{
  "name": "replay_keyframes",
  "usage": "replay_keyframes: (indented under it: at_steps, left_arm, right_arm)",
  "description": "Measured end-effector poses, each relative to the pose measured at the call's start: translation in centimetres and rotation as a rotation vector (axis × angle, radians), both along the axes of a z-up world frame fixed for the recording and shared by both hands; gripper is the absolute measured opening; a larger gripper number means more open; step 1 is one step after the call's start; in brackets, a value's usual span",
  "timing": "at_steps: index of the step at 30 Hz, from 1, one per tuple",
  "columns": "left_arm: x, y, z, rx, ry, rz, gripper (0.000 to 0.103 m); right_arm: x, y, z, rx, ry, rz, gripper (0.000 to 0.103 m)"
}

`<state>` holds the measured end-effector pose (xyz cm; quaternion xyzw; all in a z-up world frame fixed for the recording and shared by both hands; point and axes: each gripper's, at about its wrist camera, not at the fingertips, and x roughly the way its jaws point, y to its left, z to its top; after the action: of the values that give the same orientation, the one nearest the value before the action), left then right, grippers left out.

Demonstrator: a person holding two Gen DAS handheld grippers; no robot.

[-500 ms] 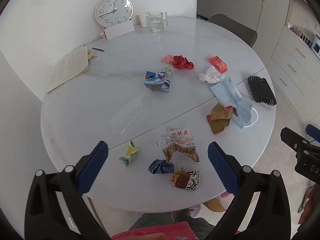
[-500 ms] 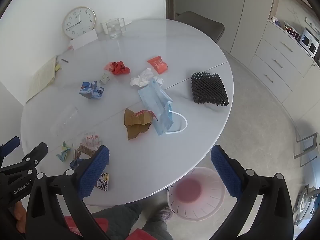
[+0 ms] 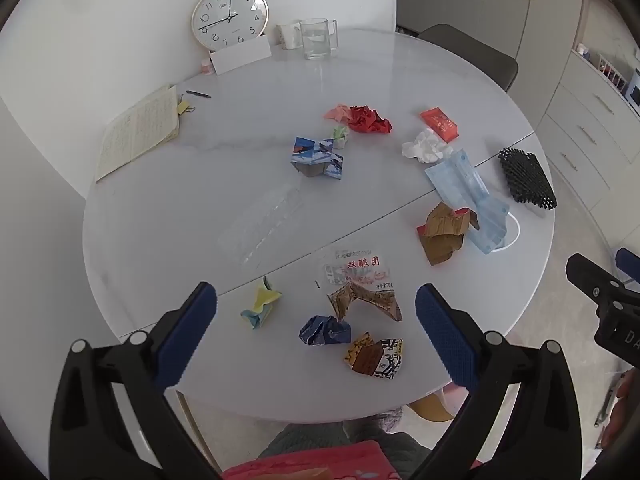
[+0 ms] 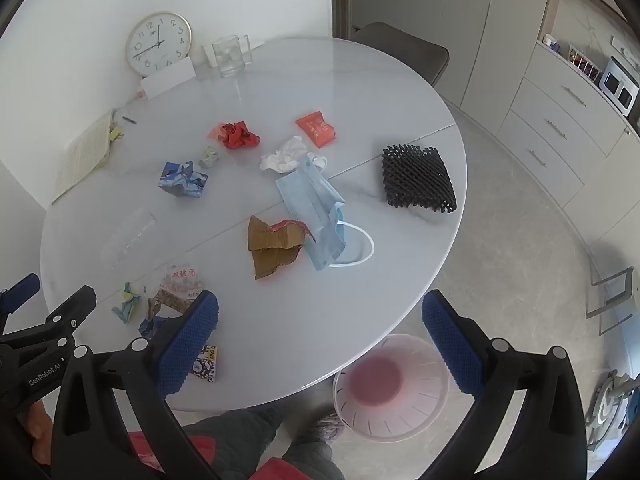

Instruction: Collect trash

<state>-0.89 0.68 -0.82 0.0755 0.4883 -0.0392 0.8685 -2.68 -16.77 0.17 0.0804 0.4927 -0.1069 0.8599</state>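
Observation:
Trash lies scattered on a round white table [image 3: 168, 208]: a blue face mask [image 3: 468, 196] [image 4: 314, 208], brown crumpled paper [image 3: 444, 232] [image 4: 272, 246], a white tissue [image 3: 424, 146], a red wrapper [image 3: 439, 123], red crumpled paper [image 3: 368, 119], a blue printed wad [image 3: 318, 157], a clear wrapper with red print [image 3: 360, 270], a dark blue wad [image 3: 325, 330] and a yellow-blue wad [image 3: 261, 307]. A pink bin [image 4: 390, 386] stands on the floor by the table's near edge. My left gripper [image 3: 316, 332] is open above the near trash. My right gripper [image 4: 320, 340] is open above the table edge.
A black foam net [image 4: 418, 180] lies at the table's right. A clock [image 3: 229, 16], a glass mug [image 3: 318, 38], a notebook [image 3: 138, 132] and a pen [image 3: 198, 94] stand at the back. A clear plastic tray [image 3: 260, 224] lies mid-table. A chair [image 4: 400, 52] and cabinets [image 4: 560, 128] stand beyond.
Both grippers have shifted very slightly; nothing on the table has moved.

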Motion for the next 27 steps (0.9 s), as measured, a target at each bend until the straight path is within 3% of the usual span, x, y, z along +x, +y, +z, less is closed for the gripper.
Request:
replay_keyframes:
  at_steps: [27]
  left_arm:
    - [1.11, -0.37, 0.06, 0.005, 0.026, 0.004, 0.095]
  right_arm:
    - [0.12, -0.01, -0.07, -0.002, 0.002, 0.006, 0.101]
